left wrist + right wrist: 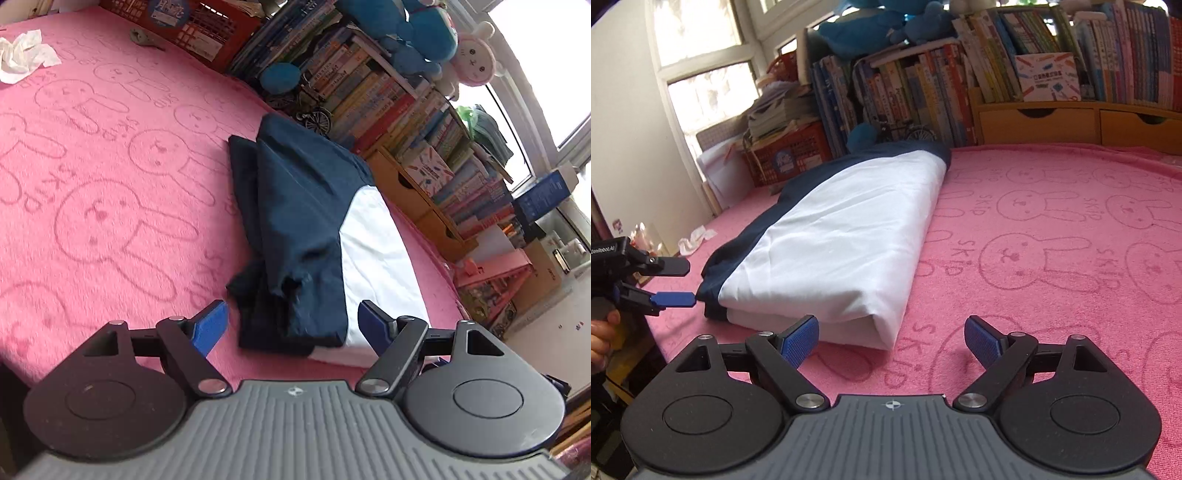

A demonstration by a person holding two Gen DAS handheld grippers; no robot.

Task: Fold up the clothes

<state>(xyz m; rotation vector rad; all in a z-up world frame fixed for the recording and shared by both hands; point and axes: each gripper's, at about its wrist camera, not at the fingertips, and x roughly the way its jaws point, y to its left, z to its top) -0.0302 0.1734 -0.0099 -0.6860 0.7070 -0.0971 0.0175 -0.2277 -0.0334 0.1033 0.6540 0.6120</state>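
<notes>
Pink rabbit-print blanket [1052, 229] covers surface; bookshelf [1015, 74] behind. Garment [842, 236], navy and white, lies in long folded bundle in front of bookshelf, navy sleeve ends [273, 295] bunched at near end. Left tool [291, 325] spread wide, empty, straddling garment's near edge. Right tool [890, 343] spread wide, empty, at garment's white corner. Scene fits mid-fold or finished fold alike. If folding on: pinch all layers together, lift both corners level, keep sleeves tucked.
</notes>
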